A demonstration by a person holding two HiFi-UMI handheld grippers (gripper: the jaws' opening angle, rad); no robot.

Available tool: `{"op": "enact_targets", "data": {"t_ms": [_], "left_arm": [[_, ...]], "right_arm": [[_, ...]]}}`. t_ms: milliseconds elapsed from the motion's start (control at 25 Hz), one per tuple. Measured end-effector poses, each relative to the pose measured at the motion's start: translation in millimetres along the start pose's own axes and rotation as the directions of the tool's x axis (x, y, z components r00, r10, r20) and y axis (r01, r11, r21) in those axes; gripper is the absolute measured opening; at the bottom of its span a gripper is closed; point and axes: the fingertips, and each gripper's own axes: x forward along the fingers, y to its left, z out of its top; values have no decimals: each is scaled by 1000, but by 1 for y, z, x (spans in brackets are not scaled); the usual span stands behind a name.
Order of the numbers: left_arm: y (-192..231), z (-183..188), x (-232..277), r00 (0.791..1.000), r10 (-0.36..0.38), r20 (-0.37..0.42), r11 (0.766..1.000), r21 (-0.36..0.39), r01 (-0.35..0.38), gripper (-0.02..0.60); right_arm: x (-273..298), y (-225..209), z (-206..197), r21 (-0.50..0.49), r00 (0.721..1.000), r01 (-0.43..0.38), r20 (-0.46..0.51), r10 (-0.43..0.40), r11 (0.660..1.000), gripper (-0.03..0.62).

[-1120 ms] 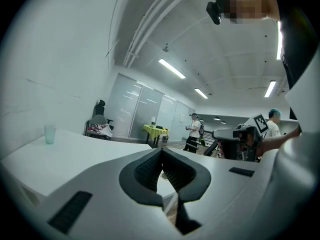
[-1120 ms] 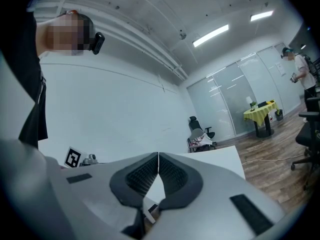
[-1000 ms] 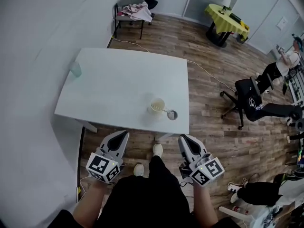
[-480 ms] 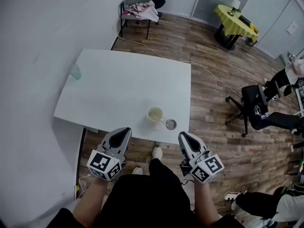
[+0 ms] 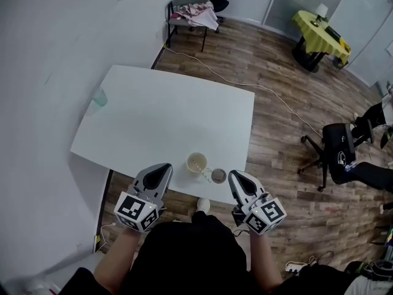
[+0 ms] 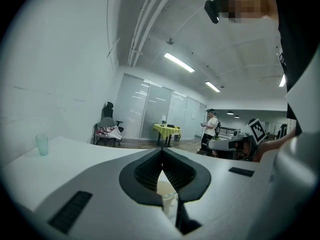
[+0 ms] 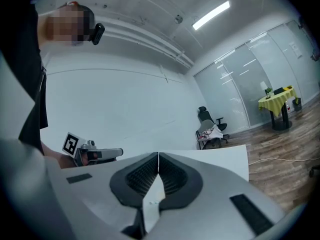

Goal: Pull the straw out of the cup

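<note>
I am looking down at the white bench (image 5: pixel 153 115), and only three things are standing on it. One pale cup (image 5: pixel 196 163) is sitting near the front edge, and one small round thing (image 5: pixel 218 176), dark inside, is lying just beside it on the right. One green cup (image 5: pixel 99 96) is standing well apart at the far left edge, by the wall. That is making two cups in all.

The left tongs (image 5: pixel 164 168) are hanging at the front edge, left of the pale cup. The right tongs (image 5: pixel 233 175) are hanging just right of the small round thing. Nothing is standing between either of them and the cup. In each gripper view the tips are pressed together with nothing pinched. Under the left tips (image 6: pixel 161 151) the pale cup is showing through the gap, and under the right tips (image 7: pixel 158 155) only white bench is showing.

The straw (image 5: pixel 207 170) is hard to make out. I am seeing only a thin pale line from the cup's rim toward the round thing.

Beyond the bench, a chair with clothes (image 5: pixel 195 8) and a yellow-covered table (image 5: pixel 319 26) are standing on the wooden floor. A black office chair (image 5: pixel 338 146) is standing at the right, where the frame is cutting off somebody's legs.
</note>
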Motion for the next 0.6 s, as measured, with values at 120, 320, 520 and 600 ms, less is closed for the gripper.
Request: {"op": "enact_targets", "data": {"t_ms": [120, 320, 520, 600], "left_arm": [[0, 4, 13, 1000, 26, -4, 1000, -3, -26, 14], [3, -1, 29, 997, 80, -11, 997, -21, -80, 14], [2, -3, 41, 992, 125, -18, 992, -29, -125, 14], [2, -6, 42, 990, 139, -21, 990, -33, -139, 14]], "right_arm": [[5, -13, 1, 8, 999, -32, -28, 32, 999, 21], [17, -29, -4, -31, 992, -99, -87, 96, 995, 21], [23, -43, -7, -33, 982, -154, -117, 149, 987, 21], [25, -45, -10, -29, 978, -173, -126, 168, 984, 21]]}}
